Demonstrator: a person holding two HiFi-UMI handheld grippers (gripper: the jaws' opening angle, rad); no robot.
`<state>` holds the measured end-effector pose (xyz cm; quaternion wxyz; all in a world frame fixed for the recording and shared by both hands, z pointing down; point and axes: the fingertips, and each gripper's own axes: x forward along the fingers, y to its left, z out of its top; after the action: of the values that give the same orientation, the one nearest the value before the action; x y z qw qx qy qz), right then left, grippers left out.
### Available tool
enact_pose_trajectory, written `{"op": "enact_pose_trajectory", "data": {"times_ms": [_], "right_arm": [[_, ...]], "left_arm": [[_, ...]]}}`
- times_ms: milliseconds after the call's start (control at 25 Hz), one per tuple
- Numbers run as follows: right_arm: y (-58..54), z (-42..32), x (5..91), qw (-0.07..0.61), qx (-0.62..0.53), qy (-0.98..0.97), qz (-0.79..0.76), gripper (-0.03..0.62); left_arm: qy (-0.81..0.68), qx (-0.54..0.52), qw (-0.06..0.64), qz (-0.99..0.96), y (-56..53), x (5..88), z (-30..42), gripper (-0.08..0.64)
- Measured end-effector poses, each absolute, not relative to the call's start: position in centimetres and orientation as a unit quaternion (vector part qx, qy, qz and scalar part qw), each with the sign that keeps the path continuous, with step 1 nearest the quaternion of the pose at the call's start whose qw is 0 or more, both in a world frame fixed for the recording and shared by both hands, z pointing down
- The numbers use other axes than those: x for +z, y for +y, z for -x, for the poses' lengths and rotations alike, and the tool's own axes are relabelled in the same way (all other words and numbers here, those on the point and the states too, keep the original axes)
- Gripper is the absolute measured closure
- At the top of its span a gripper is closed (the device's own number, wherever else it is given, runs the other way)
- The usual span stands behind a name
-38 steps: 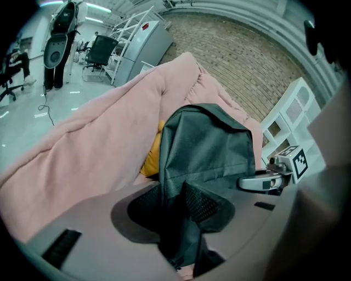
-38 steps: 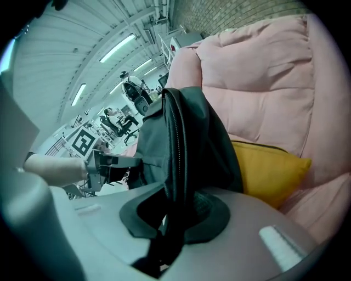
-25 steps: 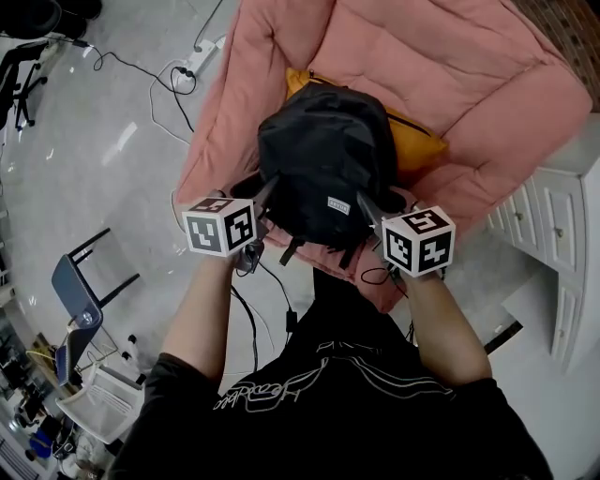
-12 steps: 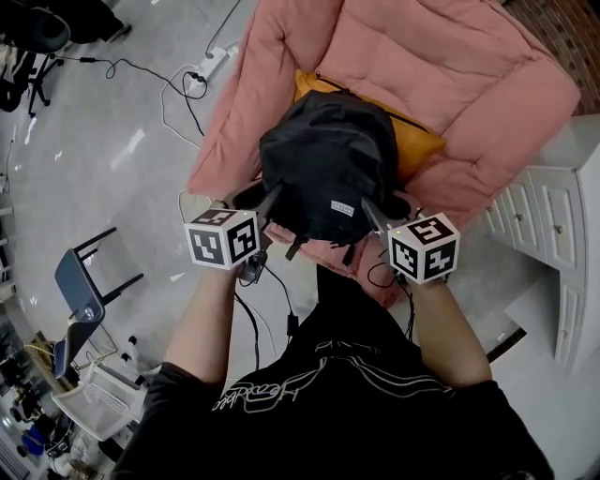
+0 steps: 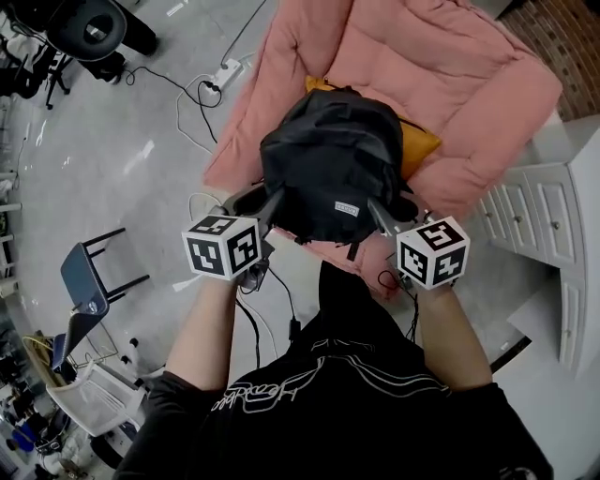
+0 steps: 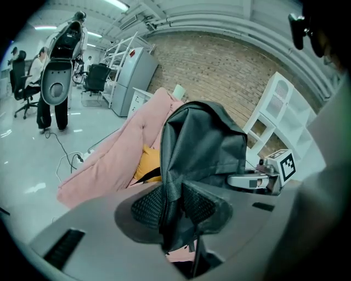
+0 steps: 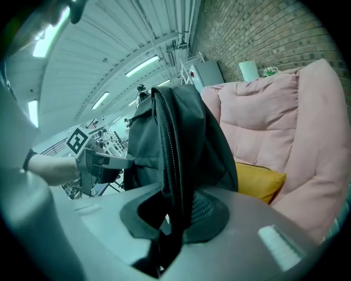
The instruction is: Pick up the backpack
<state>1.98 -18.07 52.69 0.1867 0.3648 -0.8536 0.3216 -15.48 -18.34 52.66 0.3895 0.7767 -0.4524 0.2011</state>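
1. Black fabric of the backpack (image 5: 328, 169) is pinched at both sides, probably so that the weight is shared. The left claw (image 6: 173, 200) is closing on a side fold, and the right claw (image 7: 175, 211) is clamped on the zip seam.
2. It is held over the front edge of the pink armchair (image 5: 450, 75), with a yellow cushion (image 5: 419, 142) behind.
3. A grey floor (image 5: 141, 159) with cables (image 5: 202, 89), a white cabinet (image 5: 544, 225) and a brick wall (image 5: 553, 28) are seen beyond.

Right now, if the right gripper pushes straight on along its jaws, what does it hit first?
The black backpack: the right gripper is shut on its fabric, and the bag's body fills the line ahead.
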Motion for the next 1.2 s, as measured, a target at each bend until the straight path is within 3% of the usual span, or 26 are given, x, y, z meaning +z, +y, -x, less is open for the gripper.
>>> {"op": "enact_pose_trajectory", "data": {"times_ms": [760,1200], "right_arm": [[-10.8,-3.6,36.2,0.117,0.216,-0.901,-0.358,0.541],[-5.5,-4.0,28.5,0.092,0.179,-0.910,-0.362,0.541]], "left_arm": [[-0.467,0.148,0.293,-0.821,-9.5,35.9,14.0,0.457],[-0.474,0.100,0.274,-0.831,-4.0,29.1,13.7,0.461]]}}
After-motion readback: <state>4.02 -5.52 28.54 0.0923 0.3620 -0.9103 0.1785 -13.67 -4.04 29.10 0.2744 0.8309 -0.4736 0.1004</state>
